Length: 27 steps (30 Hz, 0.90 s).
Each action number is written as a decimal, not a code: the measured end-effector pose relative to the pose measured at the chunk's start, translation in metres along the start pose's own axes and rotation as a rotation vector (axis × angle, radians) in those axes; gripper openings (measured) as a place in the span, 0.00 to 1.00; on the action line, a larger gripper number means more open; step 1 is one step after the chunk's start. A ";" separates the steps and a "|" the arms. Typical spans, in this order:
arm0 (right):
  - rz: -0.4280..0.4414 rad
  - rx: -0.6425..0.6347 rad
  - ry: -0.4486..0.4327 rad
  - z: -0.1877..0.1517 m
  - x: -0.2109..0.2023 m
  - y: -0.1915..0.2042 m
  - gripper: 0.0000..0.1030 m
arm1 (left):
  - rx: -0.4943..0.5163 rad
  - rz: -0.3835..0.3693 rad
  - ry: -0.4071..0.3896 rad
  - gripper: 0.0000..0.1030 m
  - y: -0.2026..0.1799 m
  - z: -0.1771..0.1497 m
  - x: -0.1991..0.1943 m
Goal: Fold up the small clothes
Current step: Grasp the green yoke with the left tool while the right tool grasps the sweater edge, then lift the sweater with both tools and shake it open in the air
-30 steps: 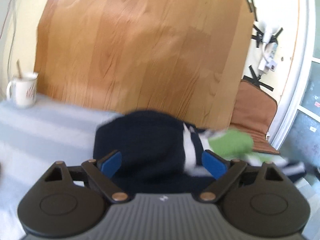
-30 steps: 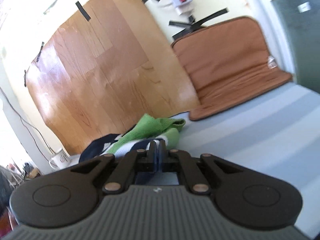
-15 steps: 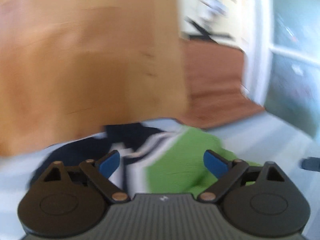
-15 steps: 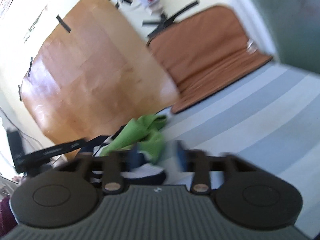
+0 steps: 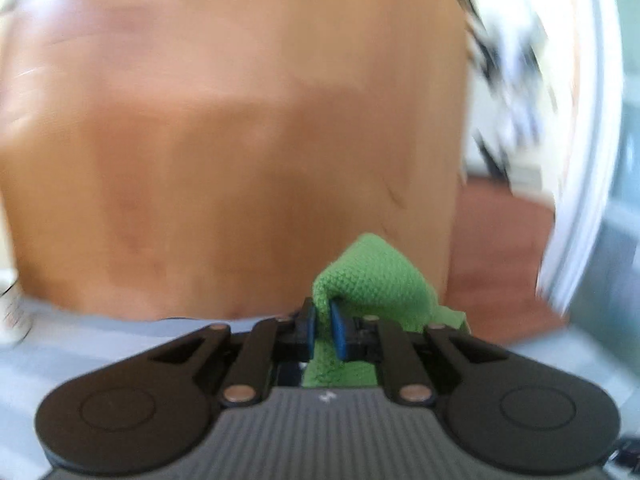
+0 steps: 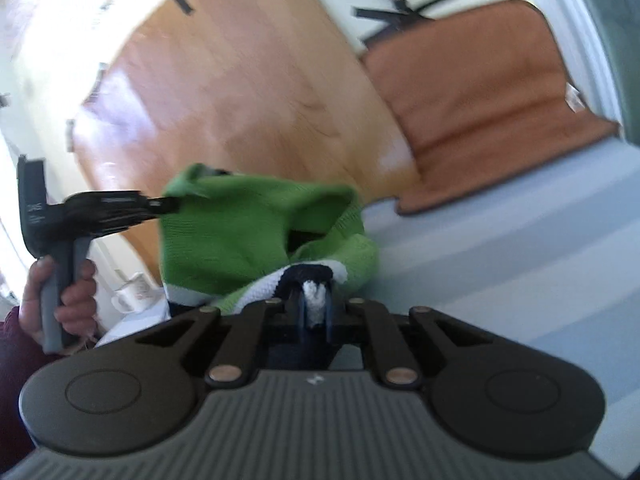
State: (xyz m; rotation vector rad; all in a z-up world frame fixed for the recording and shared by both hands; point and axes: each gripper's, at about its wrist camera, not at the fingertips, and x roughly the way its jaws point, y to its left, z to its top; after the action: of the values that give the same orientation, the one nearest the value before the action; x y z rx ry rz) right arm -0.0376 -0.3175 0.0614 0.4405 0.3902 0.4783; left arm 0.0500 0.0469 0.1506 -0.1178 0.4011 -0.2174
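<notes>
Left gripper: (image 5: pixel 323 326) jaws have just been closing; blue pads now pinch a fold of green knit between them; seen from the right wrist it (image 6: pixel 170 205) is raised at the left, biting the top edge of the garment; a hand (image 6: pixel 60 296) holds its grip
Garment: a small knitted top (image 6: pixel 240 236), green with navy and white bands at one end; it hangs stretched between the two grippers, mostly clear of the desk (image 6: pixel 500 264), lower end sagging toward the striped cloth
Right gripper: (image 6: pixel 316 308) jaws have just been closing; now clamped on the white and navy hem, low and near the desk
Surroundings: mug (image 6: pixel 134 294) behind the garment at the left; wood panel (image 6: pixel 248 92) against the wall; brown cushion (image 6: pixel 480 92) at the right; both views blurred
Step in hand: I judge this the pick-up and spread; two edges gripped, nothing folded yet
Next move: likely draw the grippers apart to pull the knit taut, then lay it flat on the desk; both grips must hold, since the loose knit could slip or bunch; the mug sits close enough to watch
</notes>
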 end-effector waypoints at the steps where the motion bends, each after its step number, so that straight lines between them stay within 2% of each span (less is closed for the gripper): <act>1: 0.023 -0.011 -0.013 0.004 -0.008 0.005 0.11 | -0.043 -0.007 -0.032 0.08 0.016 0.003 -0.023; 4: 0.054 -0.045 -0.083 0.023 -0.039 0.019 0.11 | -0.123 -0.004 -0.120 0.08 0.055 0.000 -0.097; 6: 0.039 -0.077 -0.142 0.037 -0.064 0.025 0.12 | -0.144 0.022 -0.144 0.09 0.077 -0.007 -0.134; 8: 0.054 -0.109 -0.162 0.048 -0.082 0.027 0.12 | -0.162 0.037 -0.135 0.09 0.093 -0.021 -0.158; 10: 0.070 -0.195 -0.109 0.050 -0.086 0.033 0.15 | -0.174 0.049 -0.076 0.09 0.101 -0.043 -0.165; 12: 0.046 -0.262 0.006 0.041 -0.077 0.032 0.24 | -0.181 0.074 0.030 0.13 0.107 -0.077 -0.164; 13: 0.018 -0.265 0.077 0.033 -0.070 0.029 0.37 | -0.184 0.091 0.088 0.15 0.111 -0.094 -0.160; 14: -0.013 -0.250 0.151 0.025 -0.063 0.023 0.49 | -0.196 0.116 0.163 0.25 0.116 -0.114 -0.154; 15: -0.045 -0.235 0.218 0.018 -0.058 0.017 0.51 | -0.210 0.137 0.208 0.31 0.122 -0.130 -0.154; 17: -0.074 -0.207 0.270 0.012 -0.059 0.009 0.51 | -0.241 0.174 0.247 0.31 0.138 -0.147 -0.158; 18: -0.067 -0.187 0.260 0.014 -0.063 0.006 0.51 | -0.256 0.190 0.235 0.34 0.146 -0.149 -0.165; 21: -0.008 -0.140 0.150 0.033 -0.074 0.010 0.63 | -0.245 0.228 0.128 0.56 0.156 -0.134 -0.186; 22: 0.018 -0.141 0.122 0.037 -0.071 0.014 0.68 | -0.216 0.227 0.096 0.61 0.152 -0.129 -0.189; 23: 0.041 -0.152 0.112 0.039 -0.064 0.020 0.70 | -0.171 0.214 0.073 0.64 0.147 -0.123 -0.189; 24: 0.062 -0.167 0.119 0.039 -0.053 0.025 0.70 | -0.107 0.193 0.056 0.71 0.139 -0.117 -0.186; 25: 0.086 -0.185 0.142 0.037 -0.038 0.031 0.70 | -0.043 0.172 0.044 0.81 0.129 -0.112 -0.180; 27: 0.133 -0.237 0.211 0.028 -0.009 0.045 0.73 | 0.110 0.111 0.019 0.94 0.110 -0.110 -0.167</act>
State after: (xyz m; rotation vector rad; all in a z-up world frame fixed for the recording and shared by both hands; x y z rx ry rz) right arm -0.0477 -0.2951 0.1090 0.1866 0.5033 0.6951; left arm -0.1233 0.1847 0.0955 0.0146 0.4121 -0.1304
